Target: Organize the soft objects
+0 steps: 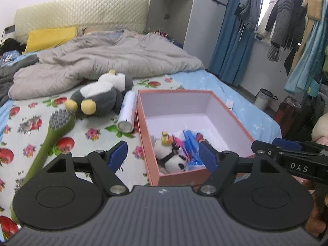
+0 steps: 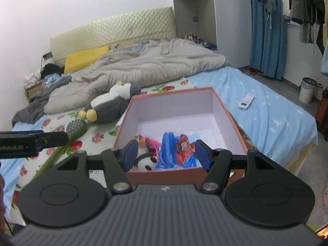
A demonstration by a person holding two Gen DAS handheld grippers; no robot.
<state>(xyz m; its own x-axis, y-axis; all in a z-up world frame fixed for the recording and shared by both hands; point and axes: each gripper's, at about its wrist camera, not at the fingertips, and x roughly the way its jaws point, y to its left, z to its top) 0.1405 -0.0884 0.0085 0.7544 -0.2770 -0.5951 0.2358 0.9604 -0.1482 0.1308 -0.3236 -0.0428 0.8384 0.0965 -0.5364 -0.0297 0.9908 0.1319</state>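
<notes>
A pink open box [image 1: 146, 141] stands on the bed, with a small panda plush [image 1: 174, 161] and a blue plastic bag [image 1: 190, 143] in its near end. My left gripper [image 1: 163, 155] hovers open over the box's near left corner, nothing between its blue pads. A grey and white penguin plush [image 1: 100, 98] lies on the flowered sheet beyond, left of the box. My right gripper [image 2: 166, 153] is open above the near wall of the box [image 2: 225, 112]. Past its pads lie the panda [image 2: 145, 163] and the blue bag [image 2: 176, 150].
A green brush [image 1: 55, 131] and a white roll [image 1: 127, 114] lie left of the box. A grey duvet [image 1: 106, 61] covers the far bed. A white remote [image 2: 246, 100] lies on the blue sheet. A bin [image 2: 307, 90] stands on the floor at right, near hanging clothes.
</notes>
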